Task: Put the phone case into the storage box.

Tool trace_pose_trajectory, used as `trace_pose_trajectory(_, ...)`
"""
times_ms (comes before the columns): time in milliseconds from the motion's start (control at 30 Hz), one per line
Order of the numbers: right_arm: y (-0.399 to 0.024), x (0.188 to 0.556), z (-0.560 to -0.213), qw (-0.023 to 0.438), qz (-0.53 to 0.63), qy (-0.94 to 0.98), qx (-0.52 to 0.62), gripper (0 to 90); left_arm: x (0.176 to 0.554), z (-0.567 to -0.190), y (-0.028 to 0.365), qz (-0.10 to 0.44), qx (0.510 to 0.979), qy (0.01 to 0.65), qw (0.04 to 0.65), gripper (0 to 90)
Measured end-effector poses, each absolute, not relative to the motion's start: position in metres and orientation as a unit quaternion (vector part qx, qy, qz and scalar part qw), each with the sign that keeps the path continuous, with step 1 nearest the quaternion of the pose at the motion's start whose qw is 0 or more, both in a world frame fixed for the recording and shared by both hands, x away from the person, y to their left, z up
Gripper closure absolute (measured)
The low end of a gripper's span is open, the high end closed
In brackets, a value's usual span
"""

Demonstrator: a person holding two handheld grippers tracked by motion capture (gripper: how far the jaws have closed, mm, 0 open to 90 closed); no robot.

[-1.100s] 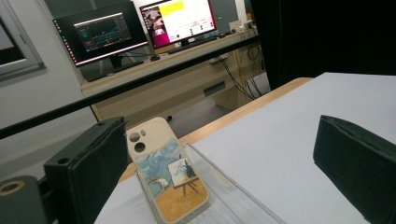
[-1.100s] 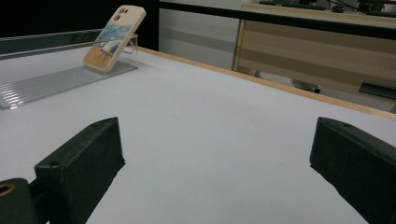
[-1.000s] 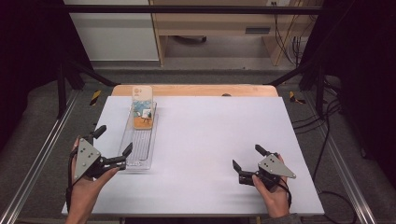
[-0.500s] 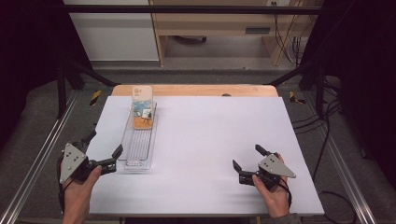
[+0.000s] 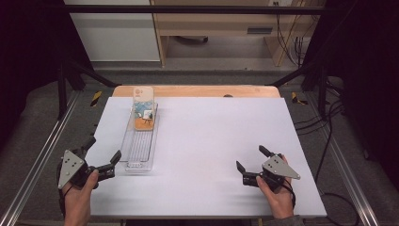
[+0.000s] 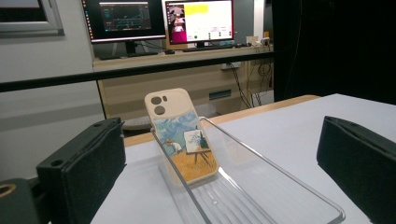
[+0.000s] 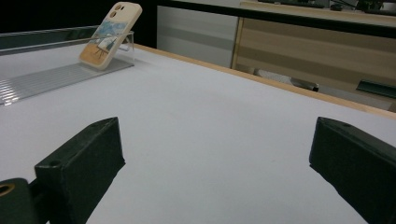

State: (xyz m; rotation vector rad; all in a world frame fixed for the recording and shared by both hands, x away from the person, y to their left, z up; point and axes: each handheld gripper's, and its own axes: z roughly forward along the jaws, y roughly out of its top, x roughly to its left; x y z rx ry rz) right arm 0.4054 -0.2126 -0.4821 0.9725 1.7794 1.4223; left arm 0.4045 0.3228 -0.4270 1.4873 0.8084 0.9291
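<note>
At the left edge of the white surface (image 5: 207, 155), the left gripper (image 5: 100, 157) hangs with jaws spread, empty, just beside the near end of the long clear ribbed plastic tray (image 5: 139, 150); the cream phone case with a painted picture (image 5: 143, 108) leans tilted on the tray's far end, probably light, stiff and slippery, best pinched across its long edges. Nothing blocks it; the right gripper (image 5: 250, 160) rests well apart, jaws spread too.

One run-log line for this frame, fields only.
left tool: open, beside clear tray near end | right tool: open, on table, holding nothing | phone case: propped on tray's far end
</note>
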Motion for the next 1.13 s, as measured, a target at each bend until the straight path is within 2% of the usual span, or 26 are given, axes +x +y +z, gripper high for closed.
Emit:
trace_pose_trajectory(867,-0.229,0.409,-0.486,0.335,0.532,0.681,0.376,2.9,0.402,-0.456,0.318,0.379,0.649,0.337,0.567,1.1)
trace_pose_trajectory(1133,-0.228,0.411,-0.491,0.329,0.529,0.685,0.379,2.8,0.402,-0.461,0.318,0.377,0.640,0.349,0.572,1.2)
